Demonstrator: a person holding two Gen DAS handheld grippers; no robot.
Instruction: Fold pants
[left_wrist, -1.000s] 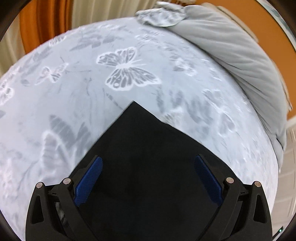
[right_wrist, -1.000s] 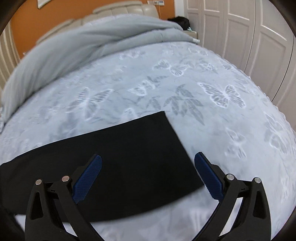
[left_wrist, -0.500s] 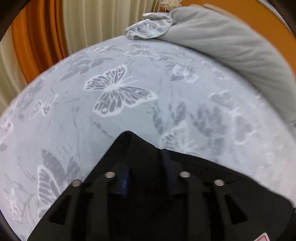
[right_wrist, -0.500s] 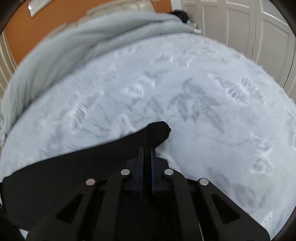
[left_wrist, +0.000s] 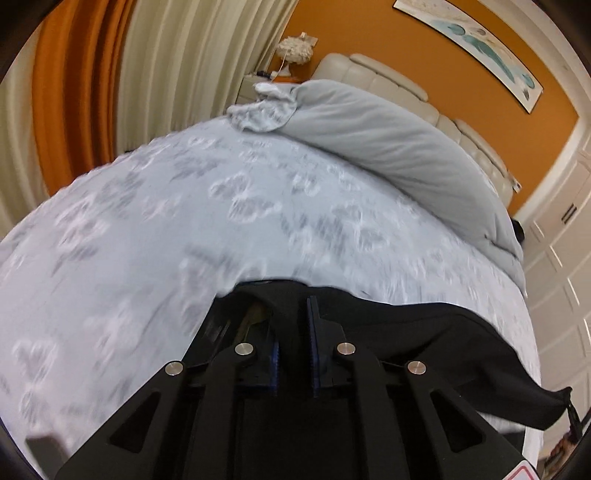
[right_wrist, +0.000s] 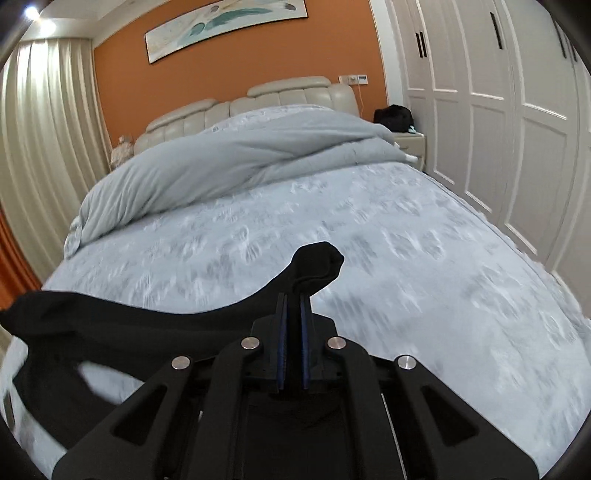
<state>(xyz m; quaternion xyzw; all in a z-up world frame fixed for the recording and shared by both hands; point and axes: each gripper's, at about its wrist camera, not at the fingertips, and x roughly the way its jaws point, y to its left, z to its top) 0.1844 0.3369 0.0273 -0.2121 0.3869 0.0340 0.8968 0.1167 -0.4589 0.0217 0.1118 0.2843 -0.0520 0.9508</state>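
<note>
The black pants (left_wrist: 424, 332) hang lifted over the butterfly-print bed sheet (left_wrist: 147, 240). In the left wrist view my left gripper (left_wrist: 291, 306) has its jaws closing, with a fold of the pants' edge pinched between the blue pads. In the right wrist view my right gripper (right_wrist: 293, 297) is shut on another corner of the pants (right_wrist: 110, 317). A bunch of cloth (right_wrist: 317, 258) sticks out past its fingertips. The cloth sags in a band between the two grippers, raised off the sheet (right_wrist: 406, 258).
A grey duvet (left_wrist: 388, 147) lies rolled up across the far part of the bed, before the cream headboard (right_wrist: 288, 92). Curtains (left_wrist: 110, 74) hang on the left side. White wardrobe doors (right_wrist: 498, 110) run along the right, with a nightstand (right_wrist: 410, 142) beside them.
Both grippers went from wide open over the flat pants to shut on the pants' edge. Both then rose and tipped up, lifting the cloth off the sheet.
</note>
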